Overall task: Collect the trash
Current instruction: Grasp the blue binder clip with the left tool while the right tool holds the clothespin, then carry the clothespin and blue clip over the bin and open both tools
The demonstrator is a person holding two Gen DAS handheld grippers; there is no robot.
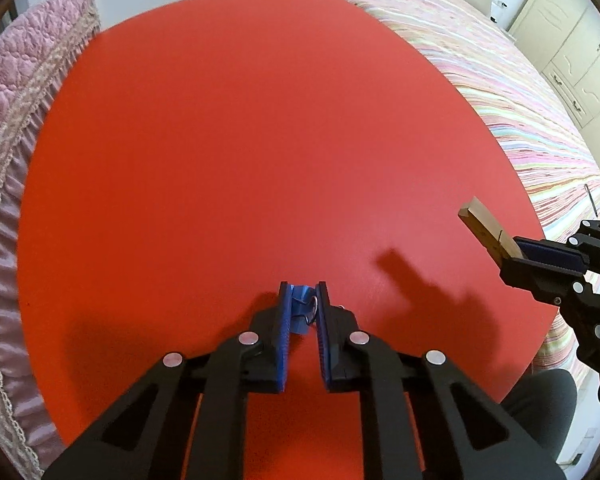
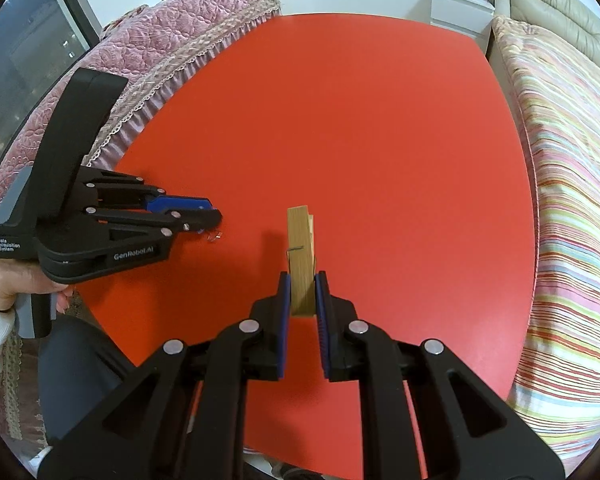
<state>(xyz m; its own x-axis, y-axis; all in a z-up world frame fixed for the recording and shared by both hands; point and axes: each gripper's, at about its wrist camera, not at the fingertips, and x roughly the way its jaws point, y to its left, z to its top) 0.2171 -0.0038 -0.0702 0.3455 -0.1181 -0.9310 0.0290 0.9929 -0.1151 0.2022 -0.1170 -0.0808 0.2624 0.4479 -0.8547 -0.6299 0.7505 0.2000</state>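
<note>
My left gripper is shut on a small blue binder clip, held just above the red table. It also shows in the right wrist view at the left, with the clip's wire handles poking out below its tips. My right gripper is shut on a wooden clothespin, which sticks forward from the pads above the table. In the left wrist view the right gripper is at the right edge with the clothespin pointing up and left.
A pink quilted cover with lace trim runs along the table's left side. A striped bedspread lies along the right side. White cabinets stand at the far right. A white nightstand stands behind the table.
</note>
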